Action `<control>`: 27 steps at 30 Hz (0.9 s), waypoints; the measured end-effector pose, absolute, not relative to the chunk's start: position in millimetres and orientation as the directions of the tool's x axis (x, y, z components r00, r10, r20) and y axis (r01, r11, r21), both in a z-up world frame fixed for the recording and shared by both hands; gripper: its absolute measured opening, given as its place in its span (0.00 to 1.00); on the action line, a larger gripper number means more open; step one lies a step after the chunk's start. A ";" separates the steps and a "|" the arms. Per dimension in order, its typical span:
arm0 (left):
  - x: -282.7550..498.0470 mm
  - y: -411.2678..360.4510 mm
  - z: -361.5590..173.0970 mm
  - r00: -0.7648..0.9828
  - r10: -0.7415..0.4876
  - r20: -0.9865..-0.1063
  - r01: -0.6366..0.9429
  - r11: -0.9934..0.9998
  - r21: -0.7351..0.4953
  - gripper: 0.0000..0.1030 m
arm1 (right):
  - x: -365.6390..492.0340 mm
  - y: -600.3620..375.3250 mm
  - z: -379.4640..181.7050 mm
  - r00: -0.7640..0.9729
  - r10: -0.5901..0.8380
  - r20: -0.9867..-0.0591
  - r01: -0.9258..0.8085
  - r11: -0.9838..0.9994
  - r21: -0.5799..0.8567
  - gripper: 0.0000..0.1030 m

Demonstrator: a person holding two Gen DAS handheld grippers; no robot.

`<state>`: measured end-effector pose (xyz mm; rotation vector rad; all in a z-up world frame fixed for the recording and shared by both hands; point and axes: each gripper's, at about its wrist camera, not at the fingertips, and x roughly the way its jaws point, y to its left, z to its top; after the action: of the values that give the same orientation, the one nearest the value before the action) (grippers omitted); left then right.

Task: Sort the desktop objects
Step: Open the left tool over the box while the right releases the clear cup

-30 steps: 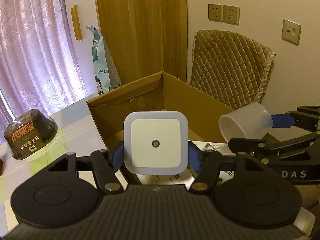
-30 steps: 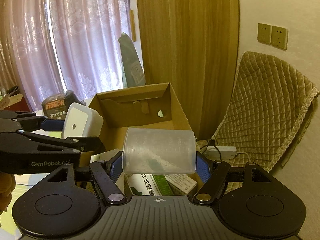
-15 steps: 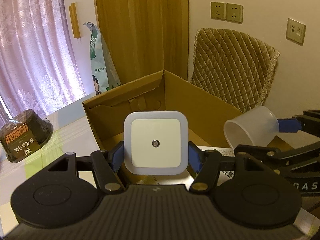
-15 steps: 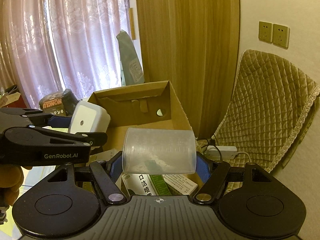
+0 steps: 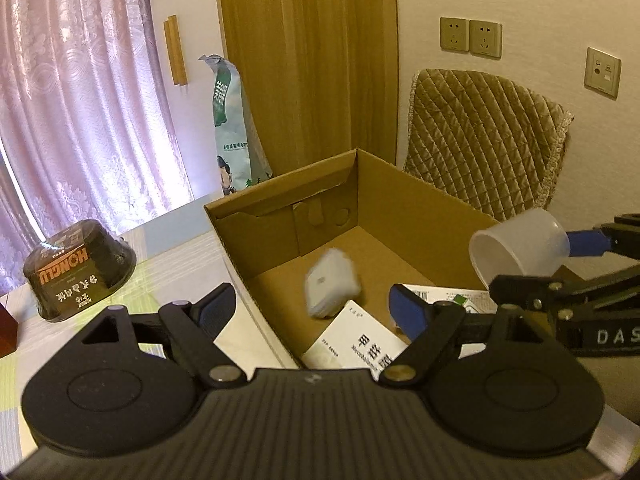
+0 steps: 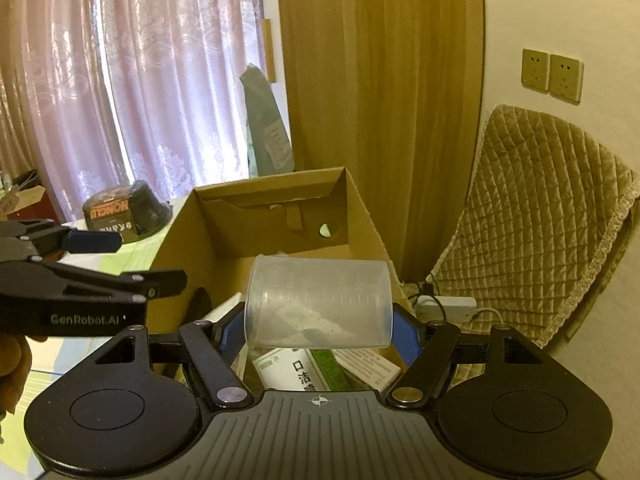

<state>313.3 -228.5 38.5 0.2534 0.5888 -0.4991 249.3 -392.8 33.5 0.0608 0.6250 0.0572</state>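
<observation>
Left tongs (image 5: 312, 308) spread wide, empty. Right tongs (image 6: 320, 326) clamp measuring cup (image 6: 318, 302) sideways over cardboard box (image 5: 420, 216): light, thin, likely slick; mid-wall grip suits.

Brown box (image 5: 420, 216), white light (image 5: 331, 288) (blurred), lilac curtain (image 5: 80, 120)

Matt cardboard box (image 5: 420, 216), translucent plastic cup (image 6: 320, 304)

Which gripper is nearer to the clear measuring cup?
Right. The right gripper is shut on the measuring cup, holding it sideways above the cardboard box. The left gripper is open and empty, apart from the cup, to its left.
</observation>
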 end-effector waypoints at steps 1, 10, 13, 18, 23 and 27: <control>312.1 -227.4 38.8 0.718 -0.376 -0.586 0.517 0.851 0.087 0.78 | 249.5 -391.5 34.4 0.810 0.073 -0.581 -0.037 0.997 0.074 0.70; 305.9 -221.7 42.8 0.719 -0.371 -0.587 0.515 0.852 0.093 0.78 | 253.0 -383.8 42.0 0.816 0.078 -0.573 -0.049 0.997 0.066 0.70; 305.1 -219.3 43.7 0.719 -0.369 -0.588 0.514 0.853 0.093 0.78 | 254.7 -382.7 43.0 0.816 0.077 -0.573 -0.050 0.997 0.063 0.70; 302.3 -214.9 44.0 0.721 -0.364 -0.590 0.510 0.855 0.096 0.78 | 259.1 -380.1 43.1 0.813 0.077 -0.577 -0.055 0.997 0.056 0.70; 300.4 -209.9 42.1 0.719 -0.355 -0.597 0.502 0.860 0.093 0.78 | 266.6 -377.4 43.0 0.812 0.075 -0.578 -0.059 0.997 0.047 0.70; 299.5 -204.3 40.6 0.718 -0.350 -0.601 0.496 0.864 0.089 0.79 | 273.8 -375.5 43.6 0.813 0.073 -0.577 -0.062 0.997 0.039 0.70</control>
<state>299.5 -204.3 40.6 0.2524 0.6094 -0.4736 273.8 -375.5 43.6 0.0182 0.6168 0.0720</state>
